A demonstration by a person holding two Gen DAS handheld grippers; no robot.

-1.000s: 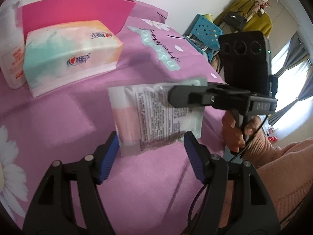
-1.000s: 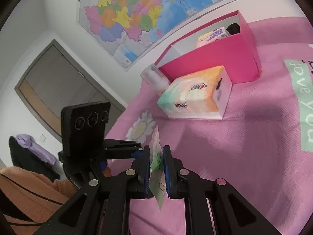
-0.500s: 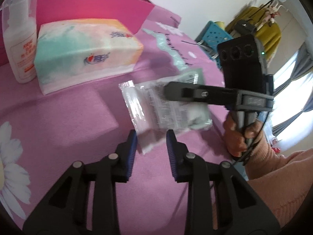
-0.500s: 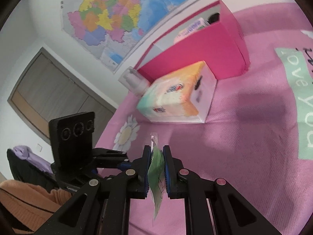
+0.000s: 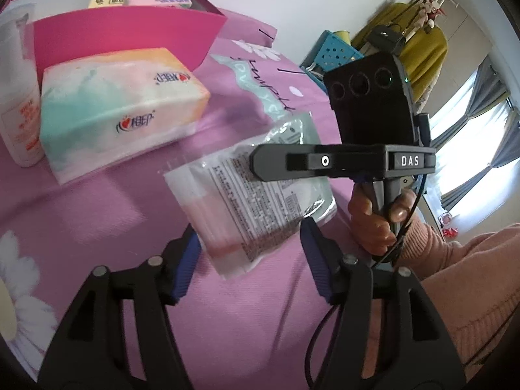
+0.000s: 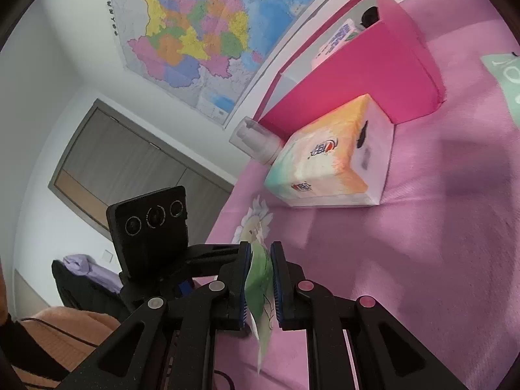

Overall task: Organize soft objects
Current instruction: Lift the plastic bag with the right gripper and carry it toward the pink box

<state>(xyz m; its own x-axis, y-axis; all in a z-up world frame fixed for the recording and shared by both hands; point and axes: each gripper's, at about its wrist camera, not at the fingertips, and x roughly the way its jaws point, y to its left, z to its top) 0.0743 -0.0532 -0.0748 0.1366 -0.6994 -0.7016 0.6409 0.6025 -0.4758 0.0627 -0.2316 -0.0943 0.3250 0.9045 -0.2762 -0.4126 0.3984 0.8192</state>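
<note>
A: Status?
B: My right claw [image 6: 260,279] is clamped on the packet [image 5: 250,201], held above the bedspread [image 5: 97,214] so my left claw [image 5: 248,256], spread wide around its lower edge, gripping nothing, can take it.
A: Destination?
B: Likely the pink box [image 5: 123,35] behind the tissue pack [image 5: 120,104].

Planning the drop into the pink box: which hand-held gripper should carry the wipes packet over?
Right. The right hand-held gripper is clamped on the wipes packet; the left hand-held gripper stands open around its lower edge. The pink box lies ahead, past the tissue pack.
</note>
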